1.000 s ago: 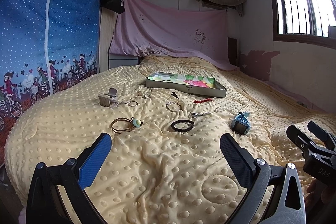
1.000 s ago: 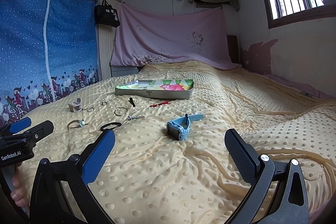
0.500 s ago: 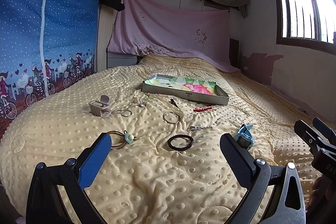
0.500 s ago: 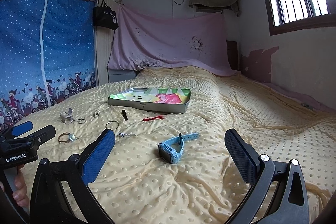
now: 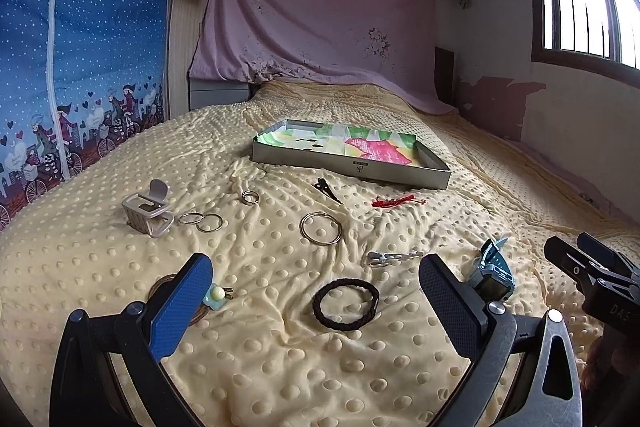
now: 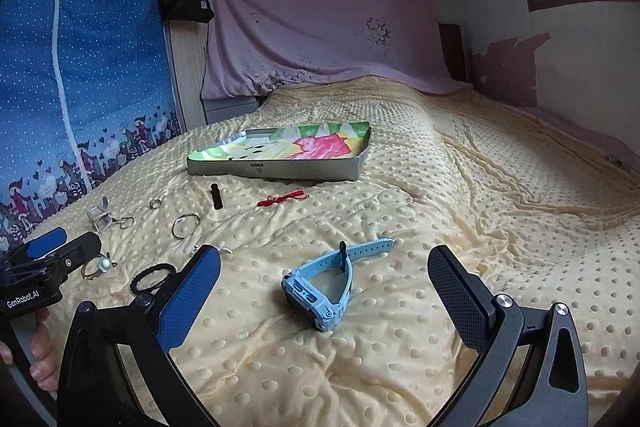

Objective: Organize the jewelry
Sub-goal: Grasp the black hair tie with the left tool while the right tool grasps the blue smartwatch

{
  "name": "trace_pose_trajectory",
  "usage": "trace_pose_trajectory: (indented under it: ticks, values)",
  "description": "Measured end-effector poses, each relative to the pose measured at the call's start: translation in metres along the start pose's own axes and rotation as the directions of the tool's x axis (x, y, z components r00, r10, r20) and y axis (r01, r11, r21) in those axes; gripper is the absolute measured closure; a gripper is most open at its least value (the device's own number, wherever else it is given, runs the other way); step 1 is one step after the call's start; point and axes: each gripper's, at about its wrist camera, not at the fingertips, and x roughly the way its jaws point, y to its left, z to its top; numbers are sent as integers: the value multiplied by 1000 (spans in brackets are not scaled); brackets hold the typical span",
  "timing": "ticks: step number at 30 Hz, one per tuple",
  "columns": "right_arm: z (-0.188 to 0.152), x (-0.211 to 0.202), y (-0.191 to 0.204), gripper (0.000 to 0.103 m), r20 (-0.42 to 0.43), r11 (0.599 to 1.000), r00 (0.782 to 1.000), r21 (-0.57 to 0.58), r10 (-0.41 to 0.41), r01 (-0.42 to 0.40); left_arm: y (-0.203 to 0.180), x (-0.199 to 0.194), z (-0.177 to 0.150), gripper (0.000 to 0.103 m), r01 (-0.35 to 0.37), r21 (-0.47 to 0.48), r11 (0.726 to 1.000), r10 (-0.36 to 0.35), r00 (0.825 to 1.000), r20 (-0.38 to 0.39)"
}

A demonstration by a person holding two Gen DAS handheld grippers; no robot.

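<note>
Jewelry lies scattered on a yellow dotted bedspread (image 5: pixel 280 367). A shallow grey tray (image 5: pixel 352 169) with a colourful lining sits farther back. My left gripper (image 5: pixel 315 261) is open, just short of a black hair tie (image 5: pixel 346 303). Partly behind its left finger lies a brown hair tie with a green charm (image 5: pixel 216 295). My right gripper (image 6: pixel 324 253) is open too, with a blue watch (image 6: pixel 320 287) lying on the bedspread between its fingers, untouched. Beyond are a large silver ring (image 5: pixel 321 227), a silver clip (image 5: pixel 392 258), a red cord (image 5: pixel 396 202) and a black clip (image 5: pixel 326 185).
At the left lie a beige claw clip (image 5: pixel 148 211), two linked rings (image 5: pixel 202 221) and a small ring (image 5: pixel 250 197). A blue wardrobe cover (image 5: pixel 80 67) flanks the bed on the left. A pink sheet (image 5: pixel 320 39) hangs at the head. A hand (image 6: pixel 38 351) shows at the lower left of the right wrist view.
Both grippers have moved forward and down toward the items. The hair tie and the watch now lie much closer to the open fingers. Nothing has been picked up.
</note>
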Motion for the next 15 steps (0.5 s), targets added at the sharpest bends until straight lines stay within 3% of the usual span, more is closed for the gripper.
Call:
trace_pose_trajectory:
  ticks: [1, 3, 5, 8, 10, 15]
  values:
    - [-2, 8, 1, 2, -21, 1000, 1000, -3, 6, -6, 0, 5, -2, 0, 5, -1, 1000, -5, 1000, -13]
    - [-7, 24, 3, 17, -67, 1000, 998, -5, 20, -20, 0, 15, -6, 2, 29, -3, 1000, -29, 999, -42]
    - [-14, 38, 3, 23, -105, 999, 994, 5, 35, -35, -2, 25, -12, 8, 50, 0, 999, -50, 995, -82]
    - [-26, 54, -1, 24, -144, 998, 988, 32, 53, -49, -4, 41, -20, 21, 80, 7, 997, -78, 986, -144]
    - [-32, 62, -3, 30, -170, 997, 983, 46, 69, -62, -4, 51, -23, 30, 94, -2, 996, -93, 979, -182]
    - [-39, 80, -7, 36, -221, 992, 969, 77, 113, -98, 2, 74, -29, 44, 119, -48, 992, -128, 955, -267]
